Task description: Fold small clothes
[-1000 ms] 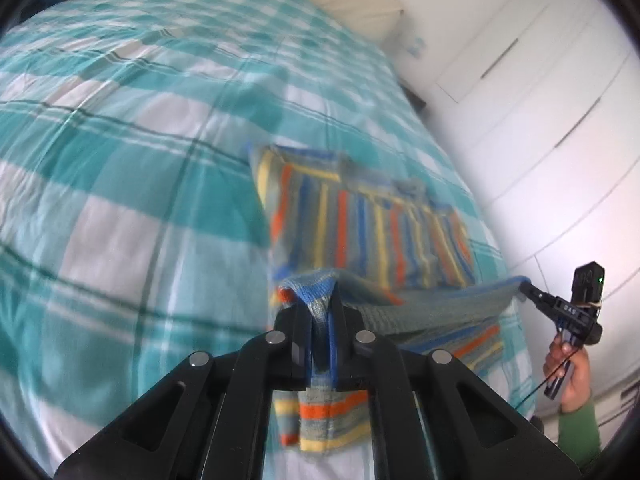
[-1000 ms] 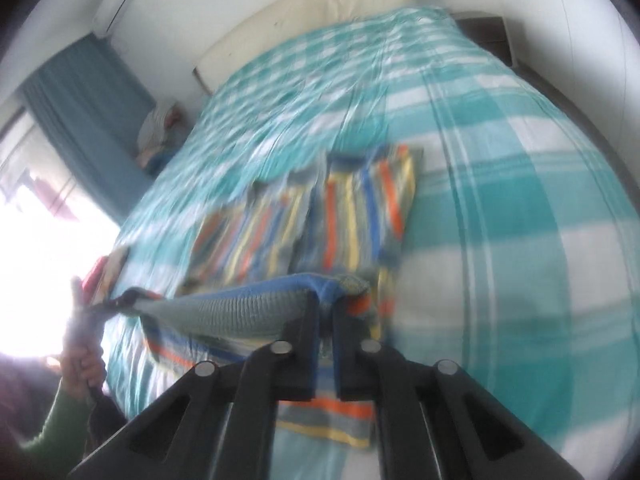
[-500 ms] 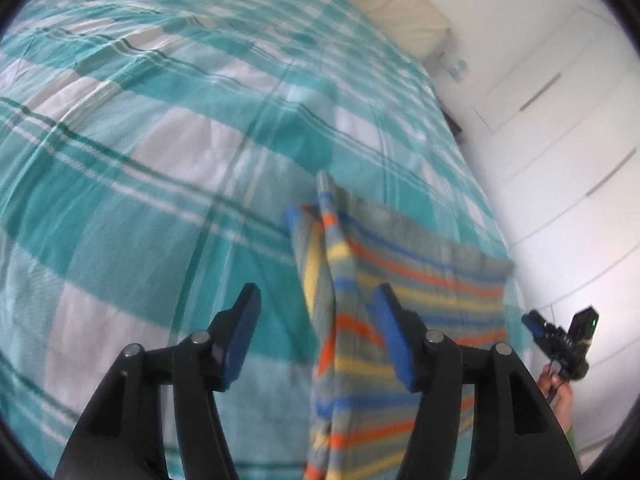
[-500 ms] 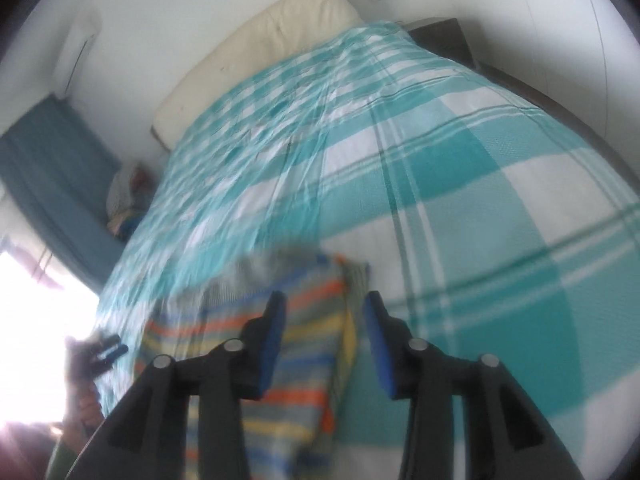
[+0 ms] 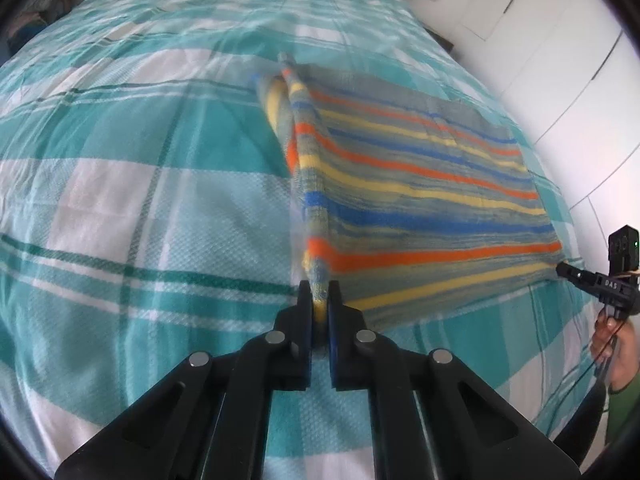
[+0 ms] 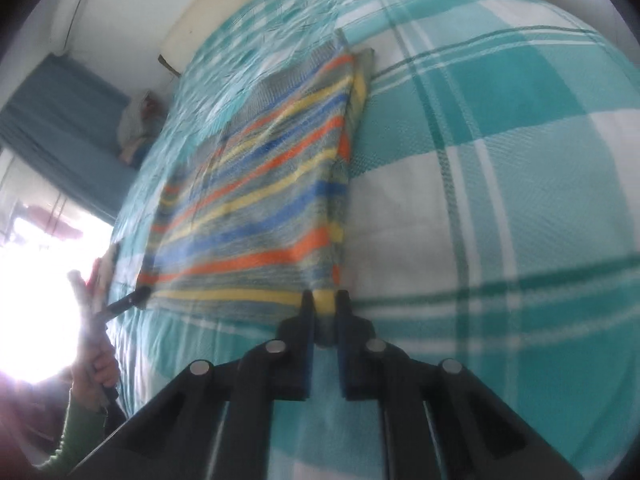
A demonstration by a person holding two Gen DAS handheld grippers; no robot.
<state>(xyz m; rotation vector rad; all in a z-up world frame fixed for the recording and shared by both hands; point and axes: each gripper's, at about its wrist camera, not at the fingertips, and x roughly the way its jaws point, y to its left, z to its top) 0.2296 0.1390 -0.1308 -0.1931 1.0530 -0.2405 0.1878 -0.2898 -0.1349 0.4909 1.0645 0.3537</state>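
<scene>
Plaid bedspread (image 5: pixel 160 208) — striped garment (image 5: pixel 420 184) pinched

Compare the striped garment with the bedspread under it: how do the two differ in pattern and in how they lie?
The striped garment has narrow orange, yellow, blue and grey stripes; the bedspread has broad teal and white checks. The garment is folded into a small rectangle, its two near corners pinched by the left gripper and the right gripper; the bedspread lies spread over the whole bed, ungripped. Both are woven cloth.
</scene>
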